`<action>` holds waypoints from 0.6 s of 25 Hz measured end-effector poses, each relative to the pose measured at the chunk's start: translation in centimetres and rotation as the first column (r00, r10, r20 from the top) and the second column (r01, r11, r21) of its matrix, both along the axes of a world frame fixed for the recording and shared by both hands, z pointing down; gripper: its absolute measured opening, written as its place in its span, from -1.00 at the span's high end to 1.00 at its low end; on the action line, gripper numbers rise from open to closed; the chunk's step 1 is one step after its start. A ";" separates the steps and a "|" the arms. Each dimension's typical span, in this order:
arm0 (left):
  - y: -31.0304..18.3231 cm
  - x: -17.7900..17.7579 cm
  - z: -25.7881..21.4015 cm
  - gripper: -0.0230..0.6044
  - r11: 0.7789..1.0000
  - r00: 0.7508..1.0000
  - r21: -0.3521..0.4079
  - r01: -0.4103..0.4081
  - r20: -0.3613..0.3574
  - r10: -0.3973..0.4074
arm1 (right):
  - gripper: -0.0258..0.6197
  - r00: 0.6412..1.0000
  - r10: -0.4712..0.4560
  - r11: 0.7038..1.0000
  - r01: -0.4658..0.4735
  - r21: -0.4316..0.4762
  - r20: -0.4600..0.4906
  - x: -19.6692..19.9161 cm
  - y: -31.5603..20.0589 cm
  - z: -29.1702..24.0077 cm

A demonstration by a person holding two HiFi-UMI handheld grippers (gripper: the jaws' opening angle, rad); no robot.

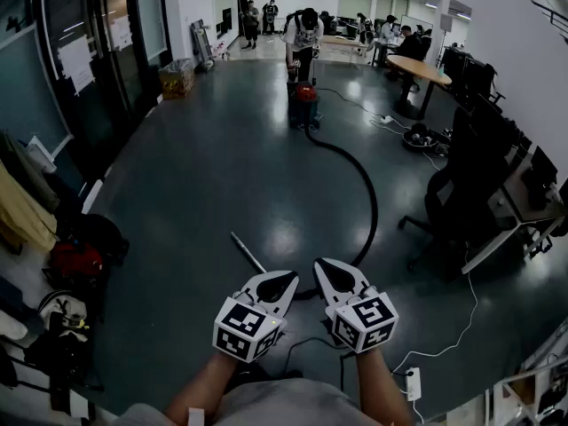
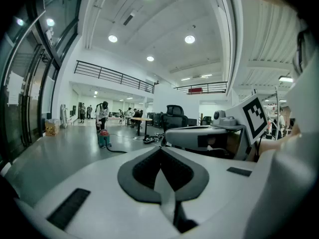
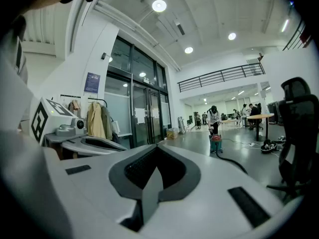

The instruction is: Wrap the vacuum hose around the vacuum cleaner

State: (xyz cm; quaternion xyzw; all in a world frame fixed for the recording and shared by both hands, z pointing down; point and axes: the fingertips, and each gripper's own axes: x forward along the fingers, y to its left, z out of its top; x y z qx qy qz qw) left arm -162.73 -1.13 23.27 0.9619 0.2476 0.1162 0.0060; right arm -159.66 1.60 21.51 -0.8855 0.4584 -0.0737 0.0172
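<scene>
1. The left gripper (image 1: pixel 282 279) and the right gripper (image 1: pixel 325 266) sit side by side low in the head view. They are close together but apart, and both point out over the grey floor (image 1: pixel 222 176).
2. Each gripper's own view shows its jaws pressed fully together with nothing between them.
3. The vacuum cleaner (image 1: pixel 304 96), red on top with a teal body, stands on the floor straight ahead and well apart from the jaws. A person (image 1: pixel 304 32) bends over just behind it.
4. The black vacuum hose (image 1: pixel 366 189) leaves the cleaner's base and sweeps in a broad curve out to the right. It then comes back along the floor towards the grippers, and its near stretch passes out of sight behind the two jaw tips.
5. A thin metal wand (image 1: pixel 248 252) lies slanted on the floor just beyond the left gripper.
6. A dark office chair (image 1: pixel 453 204) stands to the right of the hose's curve. A round bench (image 1: pixel 417 66) stands farther back on the right.
</scene>
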 end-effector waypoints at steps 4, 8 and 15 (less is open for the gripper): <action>0.2 0.4 -0.1 0.90 1.000 1.000 0.002 -0.001 -0.001 0.001 | 0.91 1.000 0.001 1.000 -0.001 0.008 -0.001 0.3 0.2 -0.1; 0.3 0.7 0.0 0.90 1.000 1.000 0.004 -0.003 0.000 0.003 | 0.91 1.000 -0.005 1.000 0.005 0.026 0.000 0.6 0.2 -0.2; 0.2 1.1 0.2 0.90 1.000 1.000 0.003 -0.005 0.004 0.005 | 0.91 1.000 0.021 1.000 -0.021 0.004 0.000 1.4 0.4 0.3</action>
